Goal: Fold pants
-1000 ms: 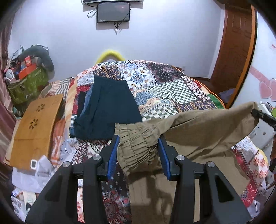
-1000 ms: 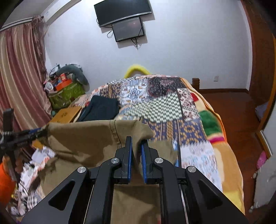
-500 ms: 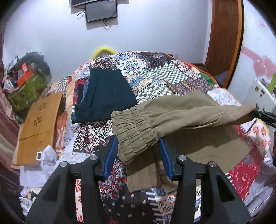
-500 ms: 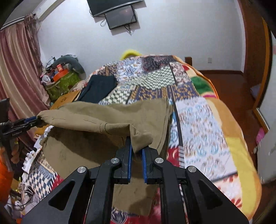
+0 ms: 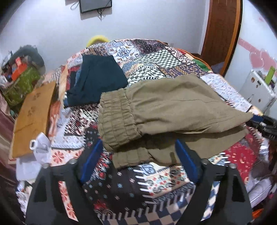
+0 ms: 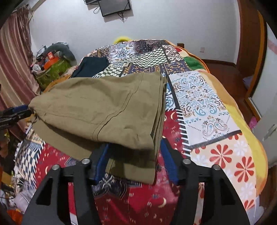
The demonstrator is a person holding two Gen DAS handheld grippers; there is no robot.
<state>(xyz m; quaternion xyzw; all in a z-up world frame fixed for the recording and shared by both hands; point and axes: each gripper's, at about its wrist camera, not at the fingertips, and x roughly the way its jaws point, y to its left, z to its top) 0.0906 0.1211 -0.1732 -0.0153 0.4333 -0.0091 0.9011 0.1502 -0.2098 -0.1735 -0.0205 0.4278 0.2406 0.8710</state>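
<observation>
On the quilt (image 5: 155, 57) lie the pants (image 5: 173, 110), folded over once, long axis running side to side between the tools. Left gripper (image 5: 138, 161) stands spread wide at the elastic waistband end; right gripper (image 6: 135, 155) — likewise spread, holding nothing — at the opposite end. A next fold would likely bring one end across toward the other.

I am working in a home bedroom. A bed (image 6: 204, 97) under a patchwork quilt fills the room. On the white wall beyond its far end hangs a dark screen (image 6: 115, 7). Left of the bed hang striped curtains (image 6: 12, 57), with a heap of household clutter (image 6: 52, 64) beside them. Right of the bed stands a wooden door (image 5: 223, 32).
</observation>
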